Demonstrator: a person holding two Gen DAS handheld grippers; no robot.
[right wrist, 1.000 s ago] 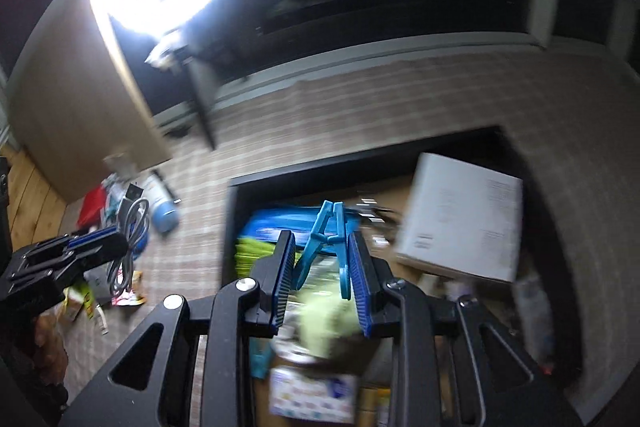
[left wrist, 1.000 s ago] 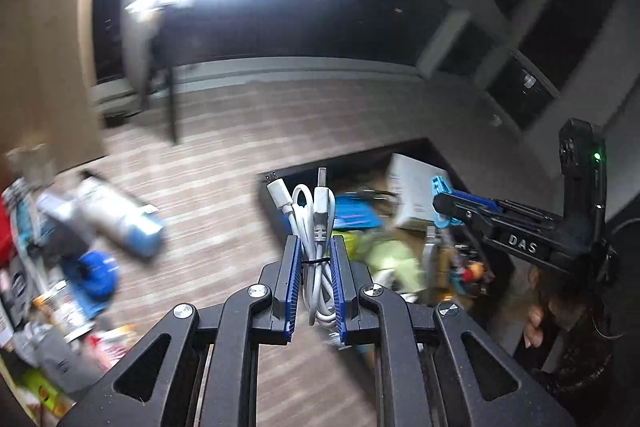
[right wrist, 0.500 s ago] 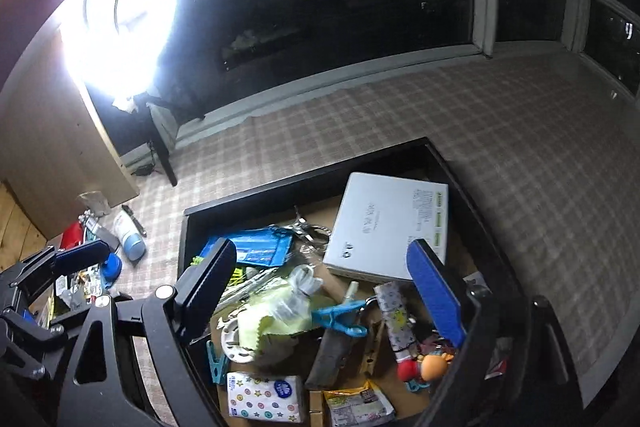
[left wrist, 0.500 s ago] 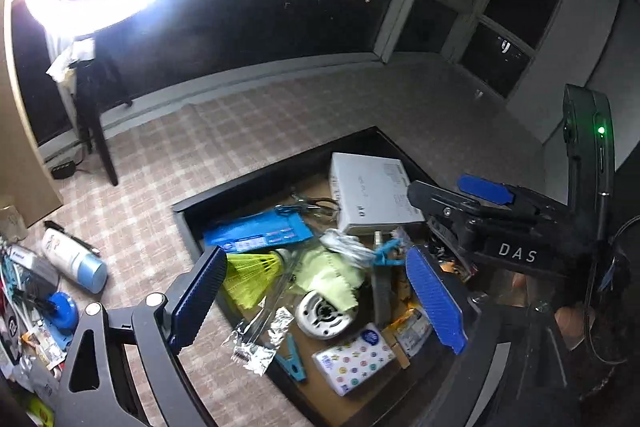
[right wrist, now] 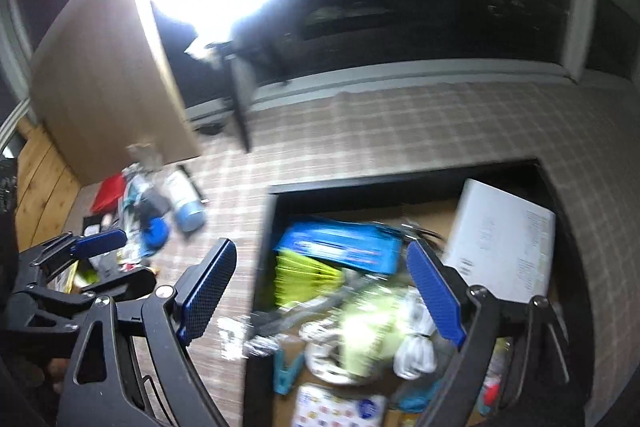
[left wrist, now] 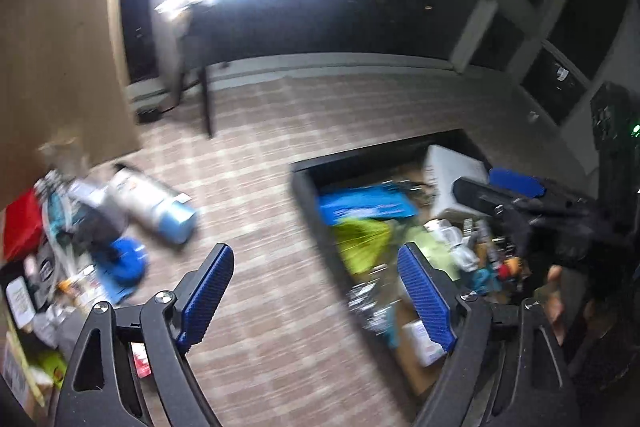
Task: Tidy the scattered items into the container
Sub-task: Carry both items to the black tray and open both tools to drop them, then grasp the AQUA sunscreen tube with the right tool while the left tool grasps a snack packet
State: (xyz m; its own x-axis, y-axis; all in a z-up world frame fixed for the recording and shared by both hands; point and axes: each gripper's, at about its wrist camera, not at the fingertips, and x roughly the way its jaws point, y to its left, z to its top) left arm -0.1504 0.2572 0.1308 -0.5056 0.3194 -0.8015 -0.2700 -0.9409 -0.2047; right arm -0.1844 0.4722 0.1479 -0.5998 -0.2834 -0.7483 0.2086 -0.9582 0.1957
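- Left gripper (left wrist: 316, 291), lower centre of its view: jaws closing slightly from wide, nothing between them.
- Right gripper (right wrist: 322, 291): gaping, empty.
- Black container (right wrist: 260, 267), right of frame, holds clutter.
- Scattered items (left wrist: 80, 247) lie at left.

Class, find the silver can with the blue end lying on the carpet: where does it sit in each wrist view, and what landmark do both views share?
Left wrist view: can, left of centre, beside the clutter.
Right wrist view: can, left of the black tray.
Shared landmark: black tray.
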